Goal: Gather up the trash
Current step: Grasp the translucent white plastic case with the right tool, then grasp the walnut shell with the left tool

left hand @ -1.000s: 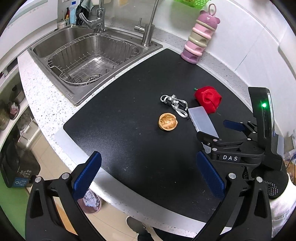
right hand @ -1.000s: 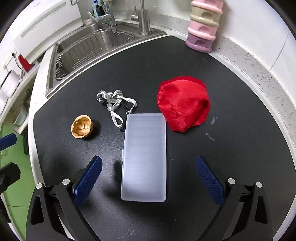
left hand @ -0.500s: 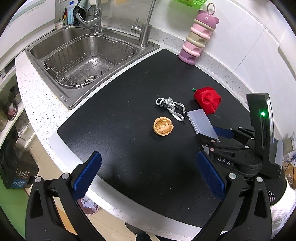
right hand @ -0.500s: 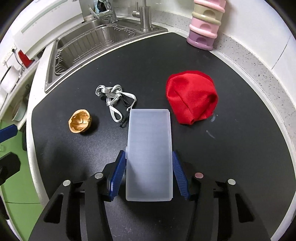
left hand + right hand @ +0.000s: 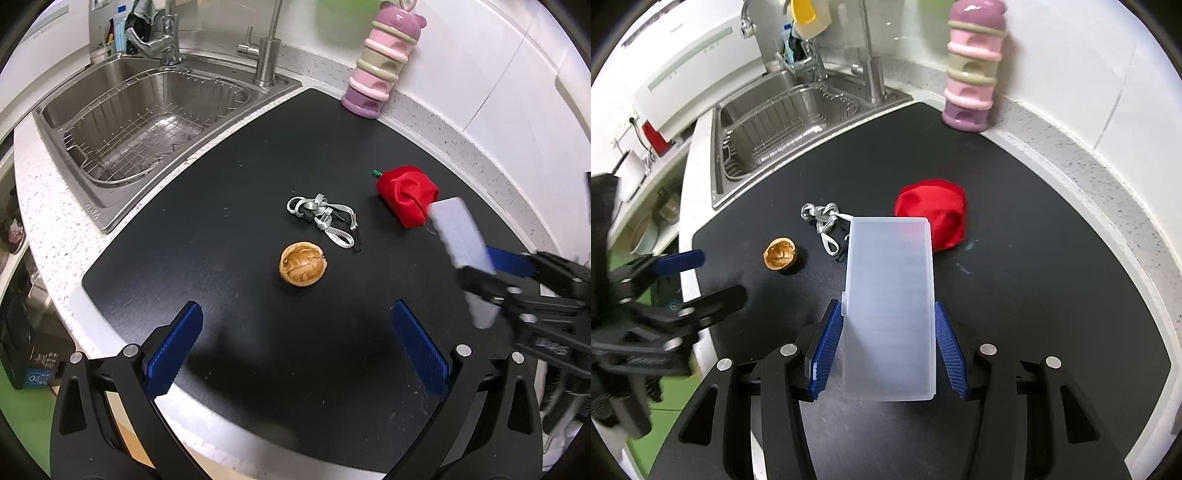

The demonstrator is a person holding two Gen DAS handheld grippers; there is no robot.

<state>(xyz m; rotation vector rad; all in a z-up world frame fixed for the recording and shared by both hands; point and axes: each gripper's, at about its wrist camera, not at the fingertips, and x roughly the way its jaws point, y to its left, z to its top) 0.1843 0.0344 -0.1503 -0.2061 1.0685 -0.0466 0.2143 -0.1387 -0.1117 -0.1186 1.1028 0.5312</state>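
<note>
My right gripper point(image 5: 889, 345) is shut on a frosted plastic box point(image 5: 890, 306), its blue pads pressing both long sides, and holds it lifted off the black mat point(image 5: 1052, 280). From the left wrist view the same plastic box point(image 5: 460, 236) hangs at the right in the right gripper point(image 5: 491, 275). A walnut shell point(image 5: 303, 263) lies on the black mat point(image 5: 221, 229) ahead of my open left gripper point(image 5: 295, 347), nothing between its fingers. Just beyond the shell are a grey strap point(image 5: 323, 218) and a red cloth point(image 5: 408, 194). The right wrist view also shows the walnut shell point(image 5: 780, 253), the strap point(image 5: 823, 219) and the cloth point(image 5: 934, 216).
A steel sink point(image 5: 147, 107) with a wire basket and taps fills the far left. A pink stacked container point(image 5: 380, 62) stands at the back by the white wall. The mat's near edge meets the speckled counter rim point(image 5: 51, 236), with floor below.
The right gripper closed on the plastic box and lifted it off the mat. The left gripper moved in toward the walnut shell, staying open.
</note>
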